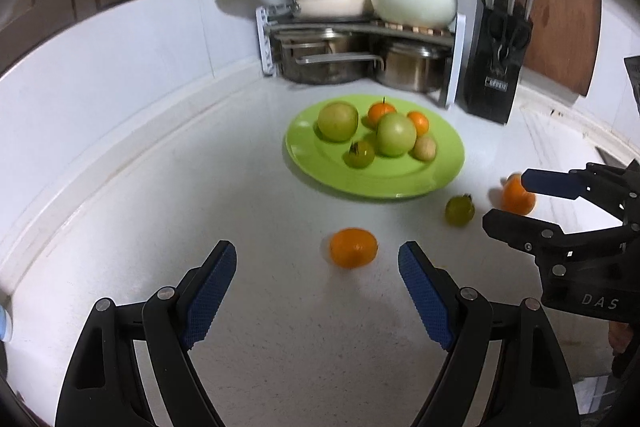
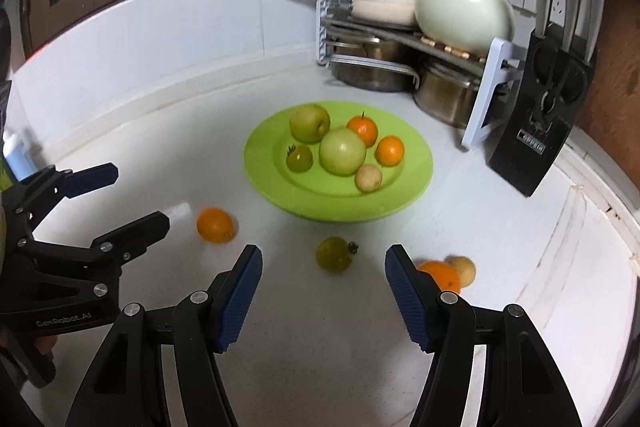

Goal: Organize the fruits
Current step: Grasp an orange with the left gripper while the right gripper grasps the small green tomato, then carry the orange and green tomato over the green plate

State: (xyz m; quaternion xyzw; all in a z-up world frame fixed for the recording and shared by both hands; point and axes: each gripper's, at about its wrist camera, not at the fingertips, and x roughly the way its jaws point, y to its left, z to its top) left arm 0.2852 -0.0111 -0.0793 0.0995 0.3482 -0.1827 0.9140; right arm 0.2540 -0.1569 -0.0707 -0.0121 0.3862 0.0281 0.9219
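Both claws are hanging open and empty: left claw (image 1: 316,259) nearing the orange (image 1: 353,247) (lower centre), right claw (image 2: 323,267) facing the green tomato (image 2: 335,254); each is needing closing, then carrying to the plate (image 2: 412,183)

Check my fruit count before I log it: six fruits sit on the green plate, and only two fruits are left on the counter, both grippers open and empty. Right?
Not quite. Four fruits lie off the green plate: an orange, a green tomato, another orange and a pale fruit touching it, as the right wrist view shows. The plate's six and the open, empty left gripper and right gripper are correct.
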